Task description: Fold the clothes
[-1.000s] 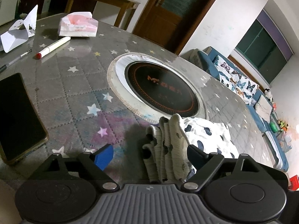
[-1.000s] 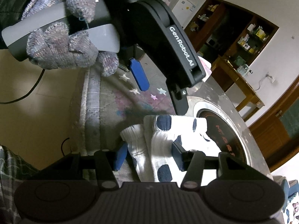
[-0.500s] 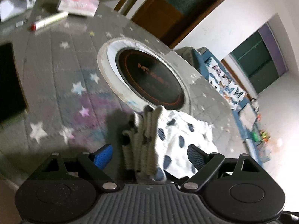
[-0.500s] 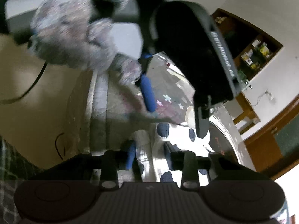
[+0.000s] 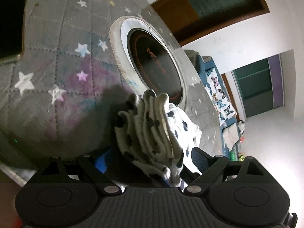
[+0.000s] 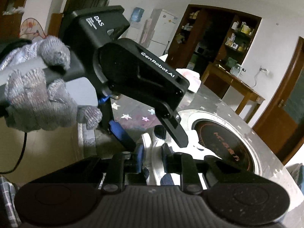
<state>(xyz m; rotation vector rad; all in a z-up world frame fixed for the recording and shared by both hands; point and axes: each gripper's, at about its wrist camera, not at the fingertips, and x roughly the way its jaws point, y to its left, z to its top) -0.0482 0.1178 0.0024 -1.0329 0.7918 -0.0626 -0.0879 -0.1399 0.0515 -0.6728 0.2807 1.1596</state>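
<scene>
White dotted cloth (image 5: 157,125) bunched btwn fingers of left gripper (image 5: 150,157), gap wide; right gripper (image 6: 152,157) narrow, pinching cloth edge over table (image 5: 57,79).

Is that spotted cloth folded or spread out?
Folded: the spotted cloth is bunched in several stacked layers between the left gripper fingers.

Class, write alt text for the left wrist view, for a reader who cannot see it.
A white garment with dark spots, bunched into pleats, sits between the open jaws of the left gripper above a grey star-patterned tablecloth. Behind it a round black induction cooktop is set into the table, a dark phone lies at the left edge, and a brown door stands beyond.
</scene>
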